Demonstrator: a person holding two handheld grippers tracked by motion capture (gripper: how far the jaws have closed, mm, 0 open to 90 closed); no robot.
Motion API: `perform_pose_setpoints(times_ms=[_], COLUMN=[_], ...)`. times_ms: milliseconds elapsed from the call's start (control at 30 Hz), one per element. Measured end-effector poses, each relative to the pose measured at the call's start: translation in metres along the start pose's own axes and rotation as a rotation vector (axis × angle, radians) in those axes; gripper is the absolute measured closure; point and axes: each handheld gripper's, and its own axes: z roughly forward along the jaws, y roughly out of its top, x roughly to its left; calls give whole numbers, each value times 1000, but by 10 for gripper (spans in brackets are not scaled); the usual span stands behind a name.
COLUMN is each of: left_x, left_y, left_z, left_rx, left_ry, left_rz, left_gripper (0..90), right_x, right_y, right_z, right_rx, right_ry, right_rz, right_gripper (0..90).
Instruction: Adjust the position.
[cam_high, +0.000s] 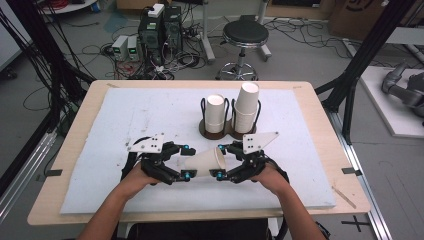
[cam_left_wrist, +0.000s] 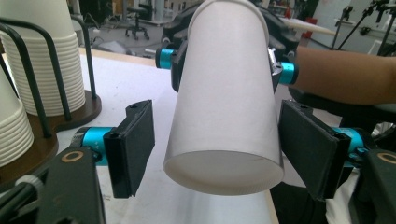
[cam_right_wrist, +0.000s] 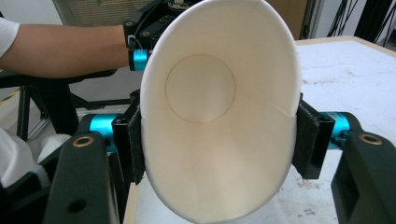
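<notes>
One paper cup (cam_high: 206, 161) hangs sideways over the white mat (cam_high: 125, 150), between both grippers. The right gripper (cam_right_wrist: 217, 140) squeezes its rim end – the left gripper (cam_left_wrist: 217, 149) stands apart around its bottom, not touching. The handover looks done. Left to do, I think: put it in the cup holder (cam_high: 218, 128).

I hold a plain white paper cup (cam_high: 206, 161) between my black grippers with turquoise knobs, over a pale blue-white mat (cam_high: 150, 115); white cup stacks (cam_high: 247, 107) sit in a dark brown holder (cam_high: 227, 131).
</notes>
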Motion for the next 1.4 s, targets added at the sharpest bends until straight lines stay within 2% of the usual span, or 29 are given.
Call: perform_pose_setpoints(times_ms=[200,367,600,700,800,1000,1100,1167,1267,1333,1367,1400], left_x=[-1,-1,-1,0,-1,-1,-1,-1,-1,-1,-1,-2], left_y=[-2,-2,0,1,1,-1,-3,-3,-3,-3,-3,-3], left_z=[3,3,0,-2,-1,3,4,6,7,7,8,8], left_rx=[9,9,-30,-41,-44,-14,-3,11,23,26,29,35], left_ry=[-19,-28,-20,-16,-18,-24,-8,10,16,16,-12,-14], left_rz=[10,15,21,22,19,13,-7,-5,-4,-4,9,17], left_gripper=[346,354,352,352,352,355,340,284,265,275,320,346], right_x=[0,0,0,0,0,0,-1,-1,-1,-1,-1,0], right_y=[2,2,2,2,2,3,3,3,3,3,4,4], right_z=[1,1,2,2,2,-2,-2,-2,-2,-2,-1,-1], right_rx=[13,10,-11,-18,-24,-25,-21,-13,-3,3,4,6], right_ry=[3,5,-7,-18,-17,-10,-7,-5,-4,-6,-4,-4], right_rz=[1,2,45,49,48,21,20,22,26,26,24,22], right_gripper=[354,351,249,224,259,321,337,345,349,349,350,352])
